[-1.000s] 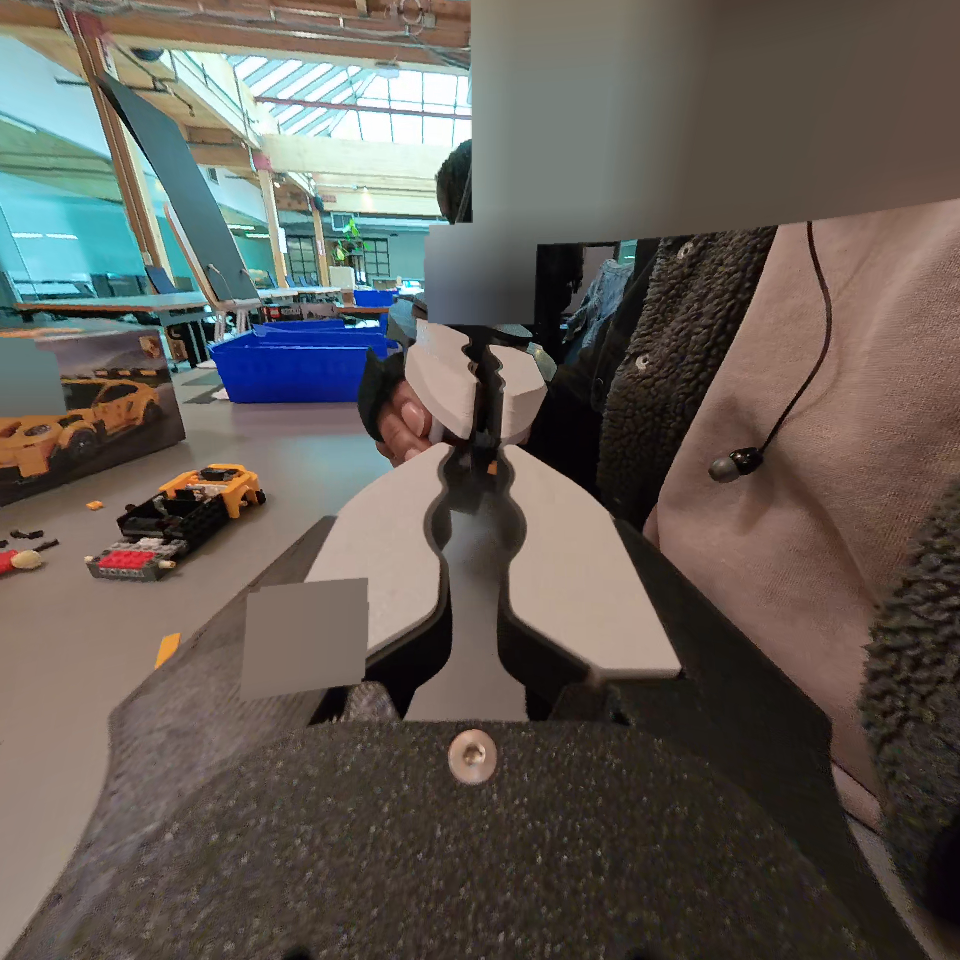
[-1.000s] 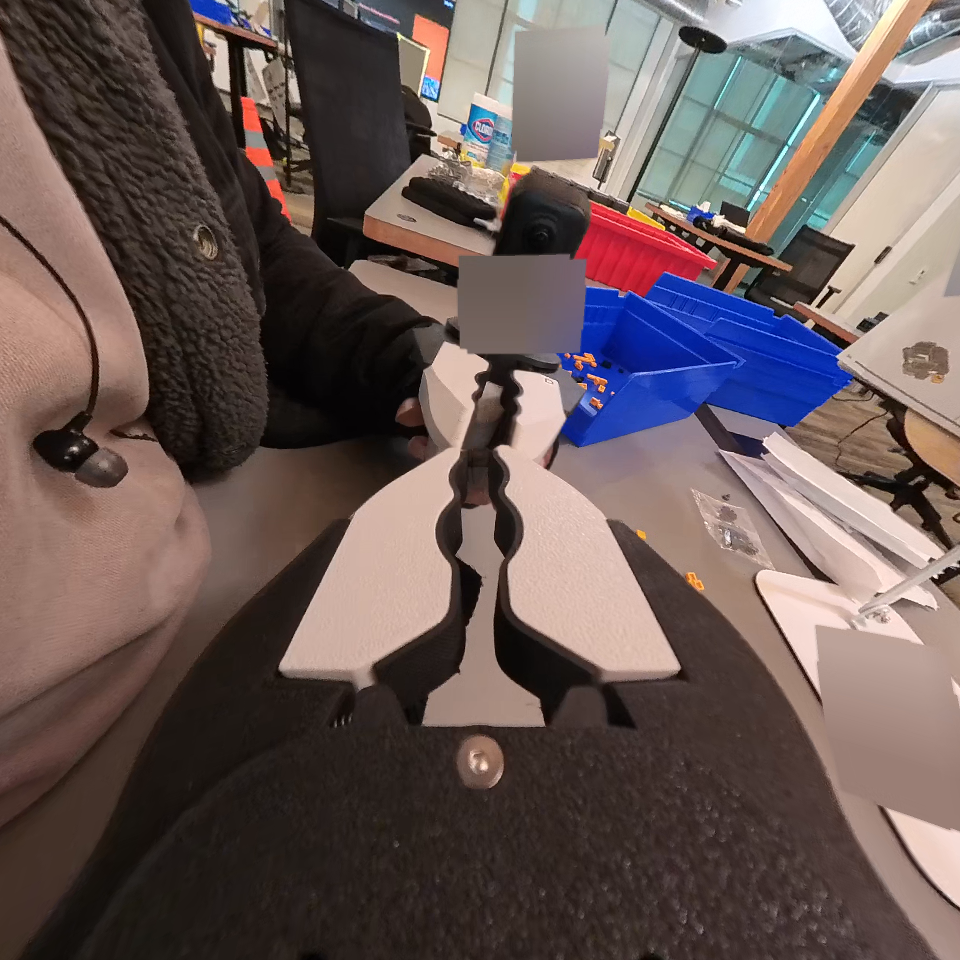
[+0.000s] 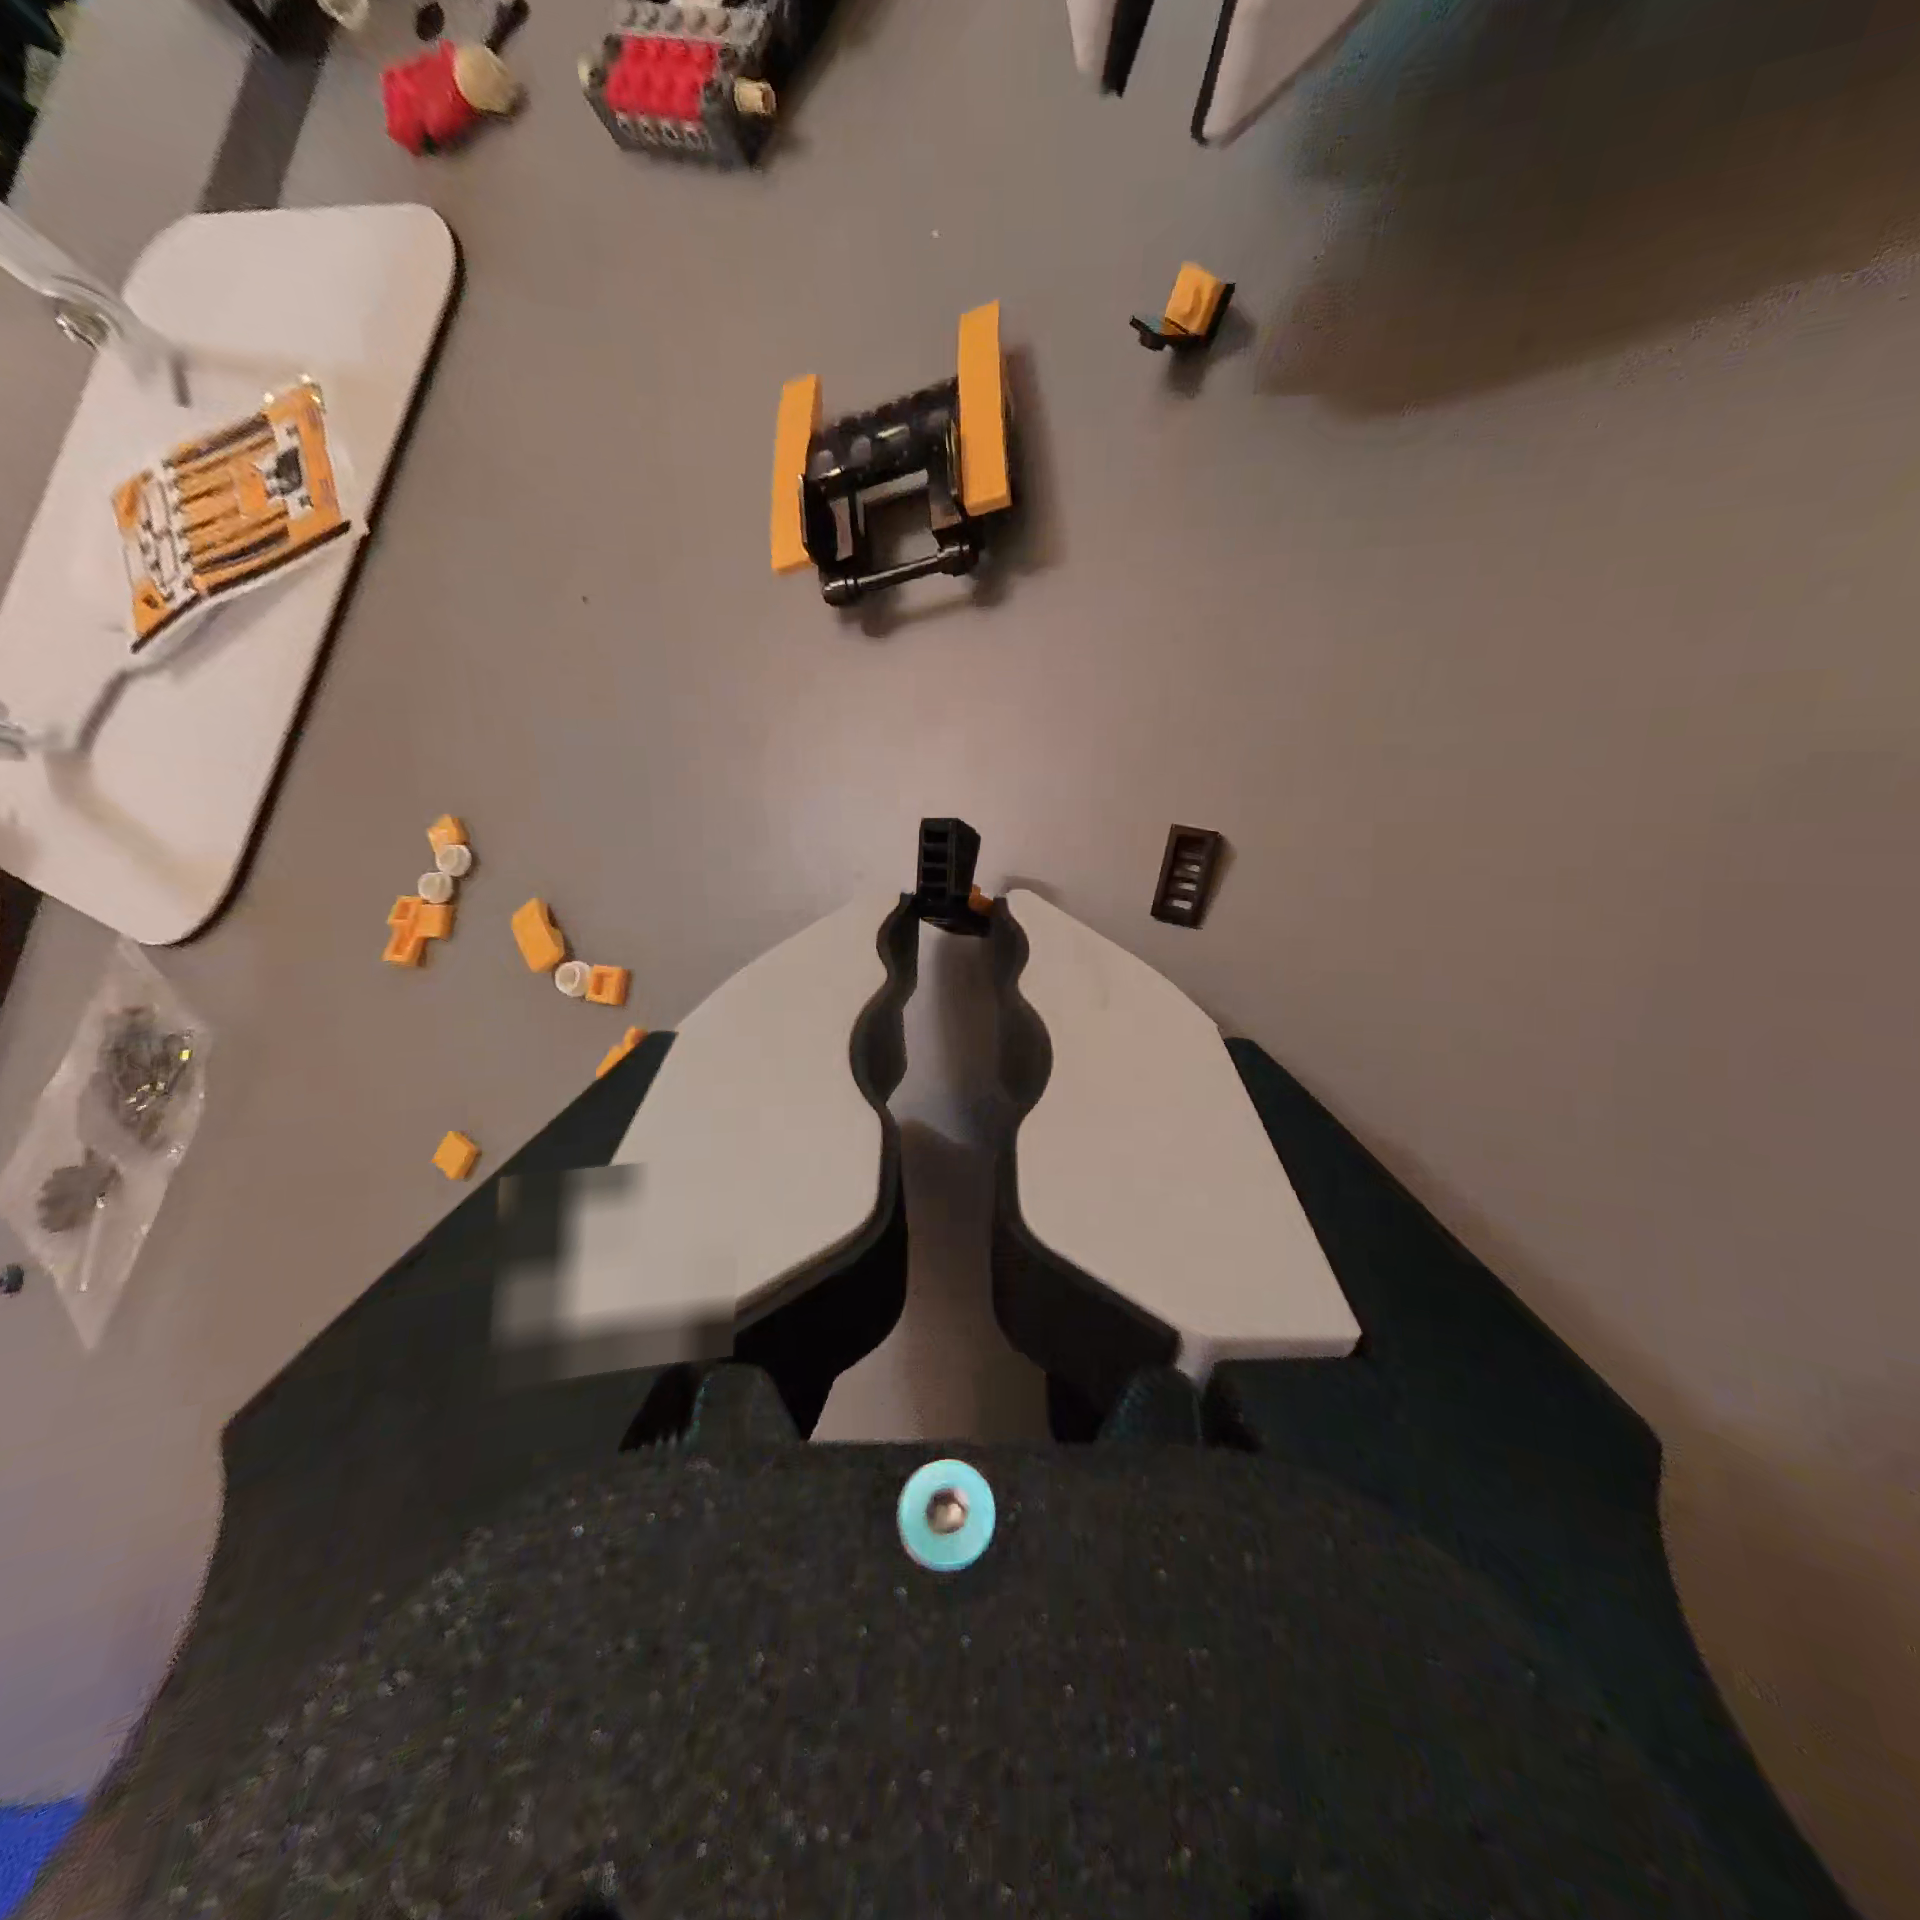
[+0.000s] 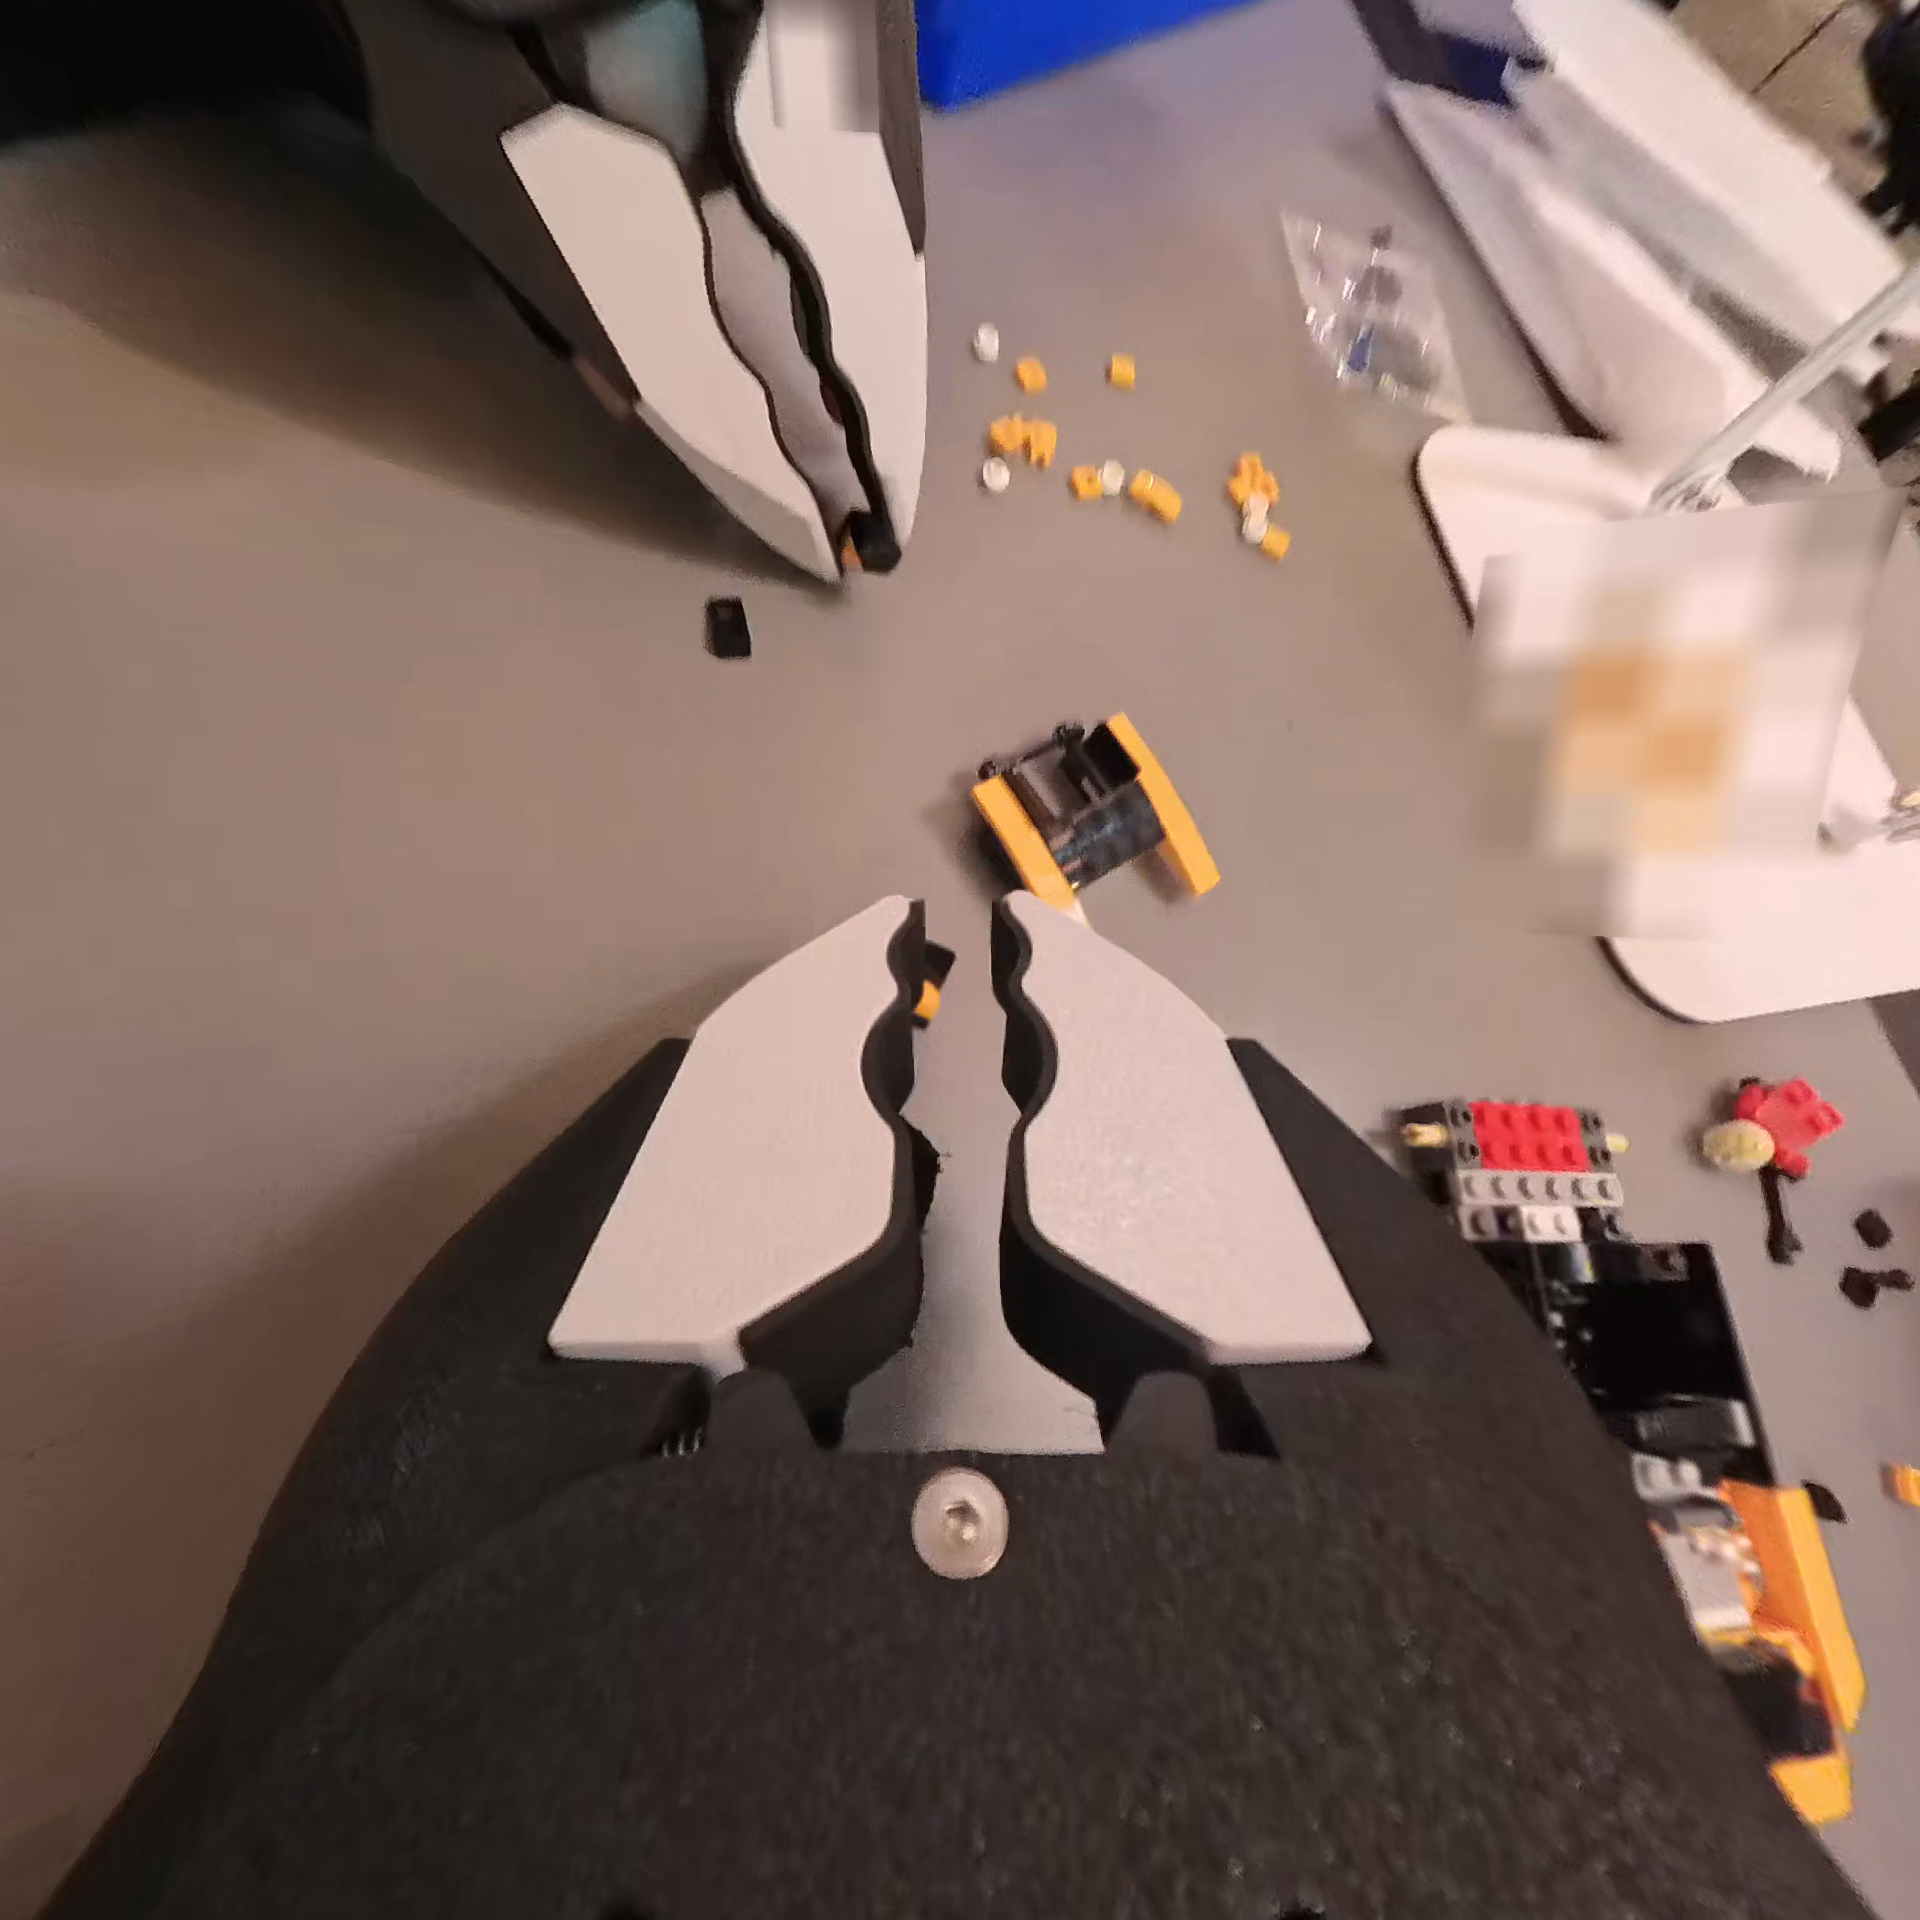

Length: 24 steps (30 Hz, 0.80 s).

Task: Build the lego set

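Grey matte worktop [image 3: 1455, 727], both grippers tipped down over it. Your yellow-and-black sub-assembly [image 3: 894, 468] lies ahead of the left gripper [image 3: 951, 909], well apart, its yellow slopes running lengthwise toward you. The right gripper [image 4: 956, 935] is nearer: that assembly sits just beyond its tips, slightly right.

Left jaws: pinching a small black ribbed piece [image 3: 945, 868], orange bit beside it, standing upright at the tips. Right jaws: slightly spread, a small orange-and-black piece [image 4: 932, 982] against the left inner face; grip uncertain.

Black grille tile [image 3: 1187, 873] flat, just right of the left tips. Loose orange studs [image 3: 535, 935] scattered left; hard glossy plastic, likely slippery.
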Available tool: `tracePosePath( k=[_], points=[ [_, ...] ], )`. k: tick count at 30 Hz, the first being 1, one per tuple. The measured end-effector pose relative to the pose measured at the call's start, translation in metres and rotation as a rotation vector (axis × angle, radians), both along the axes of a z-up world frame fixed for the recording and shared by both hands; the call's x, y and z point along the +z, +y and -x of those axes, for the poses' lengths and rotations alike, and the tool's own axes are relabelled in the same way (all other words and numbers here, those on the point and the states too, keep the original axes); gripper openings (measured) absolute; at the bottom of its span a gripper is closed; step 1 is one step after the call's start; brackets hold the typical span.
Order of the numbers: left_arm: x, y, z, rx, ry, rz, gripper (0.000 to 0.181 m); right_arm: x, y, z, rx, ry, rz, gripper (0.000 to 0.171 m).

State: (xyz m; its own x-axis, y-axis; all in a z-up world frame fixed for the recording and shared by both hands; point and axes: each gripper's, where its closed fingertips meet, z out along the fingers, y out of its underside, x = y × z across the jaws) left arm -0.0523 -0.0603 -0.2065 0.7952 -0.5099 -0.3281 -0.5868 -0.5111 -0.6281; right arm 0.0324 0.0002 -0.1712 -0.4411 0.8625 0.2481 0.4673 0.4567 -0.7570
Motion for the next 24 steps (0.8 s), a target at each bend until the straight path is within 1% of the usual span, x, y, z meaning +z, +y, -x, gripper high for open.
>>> tracePosePath(
  k=[1, 5, 10, 16, 18, 21, 24],
  points=[
    [-0.001, 0.0, 0.0, 0.0, -0.003, 0.005, 0.013, -0.005, 0.001, -0.001, -0.004, -0.021, -0.007, 0.012],
    [-0.001, -0.002, -0.003, -0.019, -0.02, 0.013, 0.014, -0.015, 0.004, -0.003, -0.012, -0.072, -0.001, 0.014],
    [0.004, -0.004, -0.002, -0.029, -0.044, 0.006, 0.022, -0.023, 0.008, -0.005, -0.034, -0.118, 0.016, 0.02],
    [0.025, -0.007, -0.014, -0.069, -0.186, -0.047, 0.021, -0.033, 0.006, -0.006, -0.041, -0.171, 0.03, 0.02],
    [0.024, -0.009, -0.018, -0.091, -0.2, -0.041, 0.021, -0.036, 0.006, -0.005, -0.054, -0.185, 0.026, 0.015],
    [0.014, -0.014, -0.02, -0.121, -0.166, 0.0, 0.02, -0.037, 0.004, -0.005, -0.039, -0.184, 0.011, 0.008],
    [0.01, -0.018, -0.023, -0.138, -0.168, 0.03, 0.02, -0.032, -0.005, -0.004, 0.002, -0.146, 0.031, 0.008]
  ],
)
